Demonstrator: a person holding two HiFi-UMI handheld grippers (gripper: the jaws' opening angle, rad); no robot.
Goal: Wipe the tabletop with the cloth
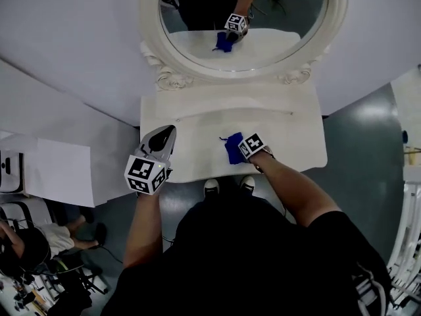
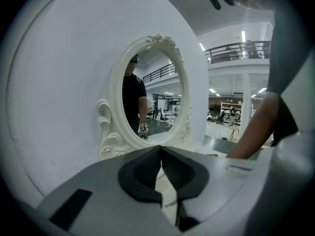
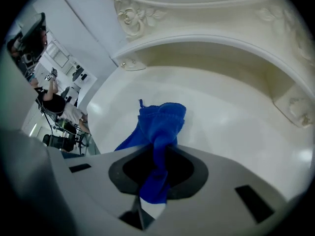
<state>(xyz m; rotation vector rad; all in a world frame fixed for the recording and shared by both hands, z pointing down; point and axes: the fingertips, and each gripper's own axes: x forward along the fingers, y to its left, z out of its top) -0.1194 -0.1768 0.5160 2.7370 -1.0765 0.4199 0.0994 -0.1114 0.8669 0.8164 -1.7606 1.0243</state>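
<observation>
Right tongs [image 1: 239, 151] are pinching the cloth [image 1: 231, 147] on the table [image 1: 289, 133] in the head view, with left tongs [image 1: 168, 131] hovering near its edge. Left gripper view: jaws are pressing together, empty. Right gripper view — cloth [image 3: 160, 122] is bunching, soft and light; its gathered middle looks the likeliest hold.

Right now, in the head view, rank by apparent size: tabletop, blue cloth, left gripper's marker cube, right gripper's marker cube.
1. tabletop
2. left gripper's marker cube, nearer the camera
3. blue cloth and right gripper's marker cube look alike; the cloth is partly hidden, so unranked.
</observation>
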